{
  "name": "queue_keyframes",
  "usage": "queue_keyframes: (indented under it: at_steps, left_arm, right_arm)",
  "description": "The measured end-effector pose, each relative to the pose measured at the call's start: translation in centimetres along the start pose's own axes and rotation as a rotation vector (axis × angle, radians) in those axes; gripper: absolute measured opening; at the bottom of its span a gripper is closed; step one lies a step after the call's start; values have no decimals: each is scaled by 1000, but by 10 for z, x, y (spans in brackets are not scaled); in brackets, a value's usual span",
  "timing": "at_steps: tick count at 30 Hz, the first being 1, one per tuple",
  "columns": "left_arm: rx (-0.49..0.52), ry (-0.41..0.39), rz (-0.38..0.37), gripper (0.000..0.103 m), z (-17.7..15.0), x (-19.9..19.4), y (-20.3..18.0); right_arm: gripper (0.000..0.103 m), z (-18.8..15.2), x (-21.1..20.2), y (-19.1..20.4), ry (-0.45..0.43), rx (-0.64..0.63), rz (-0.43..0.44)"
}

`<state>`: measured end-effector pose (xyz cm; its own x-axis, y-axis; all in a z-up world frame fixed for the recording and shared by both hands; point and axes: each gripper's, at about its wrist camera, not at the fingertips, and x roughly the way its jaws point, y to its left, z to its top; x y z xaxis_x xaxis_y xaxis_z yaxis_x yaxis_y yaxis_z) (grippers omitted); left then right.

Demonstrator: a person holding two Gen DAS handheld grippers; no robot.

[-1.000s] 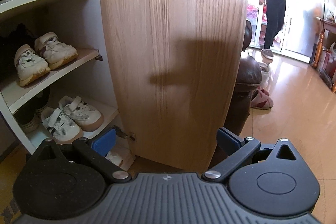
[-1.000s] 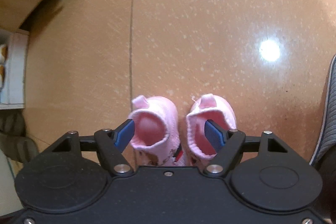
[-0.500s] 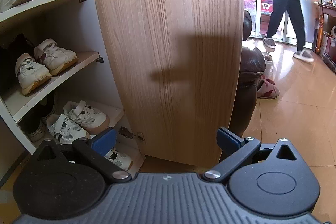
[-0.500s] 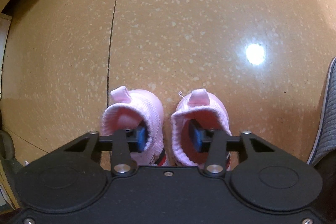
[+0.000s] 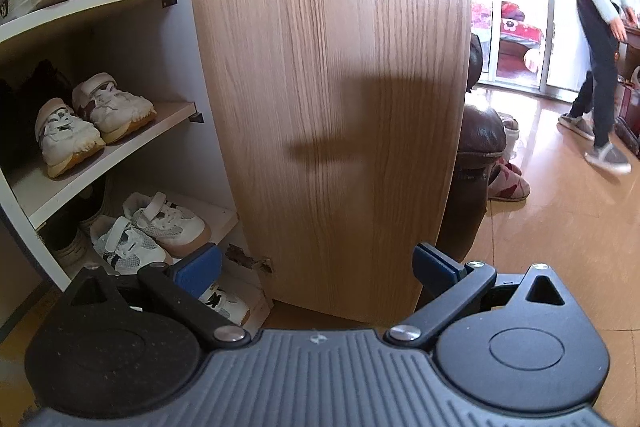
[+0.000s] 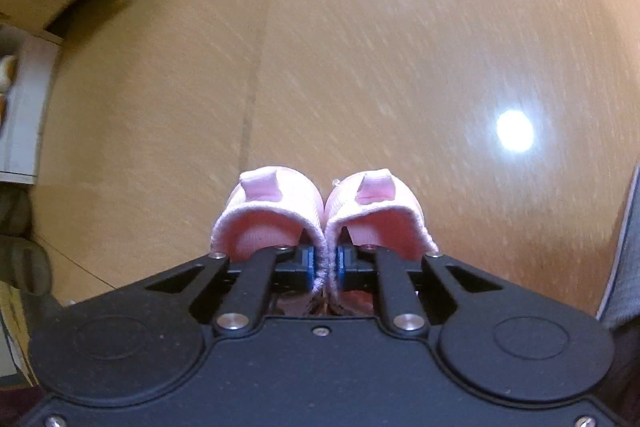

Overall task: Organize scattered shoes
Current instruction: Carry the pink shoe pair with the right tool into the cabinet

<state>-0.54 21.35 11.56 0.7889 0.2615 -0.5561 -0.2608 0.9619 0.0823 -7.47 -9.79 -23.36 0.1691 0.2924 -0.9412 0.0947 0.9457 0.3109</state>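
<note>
— So where do the pink baby shoes [image 6: 324,215] sit against the right claw [image 6: 325,265]?

— Side by side, straight ahead of it, heels toward the camera. One blue pad is inside the left shoe's opening and the other inside the right shoe's, and the two inner collar walls are pinched together between them. Its jaws have just been closing, and now it is clenched on that doubled knit edge. The toes point away over the tan floor [image 6: 360,47], which is streaked with blur.

— Are the shoes on the floor or off it?

— That cannot be told from this view.

— And the left claw [image 5: 316,265]?

— Released, its blue pads wide apart with nothing between them. It faces the wood-grain cabinet door [image 5: 332,87], which stands open. Left of the door, the white shelves [image 5: 132,135] carry pairs of white sneakers [image 5: 92,123], one pair to each level. A person [image 5: 600,27] in a light top and dark trousers stands far off at the right by the bright glass doors.
</note>
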Motion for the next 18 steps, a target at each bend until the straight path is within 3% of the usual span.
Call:
queue_keyframes:
  at_steps: [12, 18]
  left_arm:
    - [-31, -20, 4, 102, -2, -10, 14]
    - [-41, -75, 4, 102, -2, -23, 21]
  right_arm:
    - [9, 57, -101, 72, -292, -178, 240]
    - [9, 92, -160, 113, -425, -256, 349]
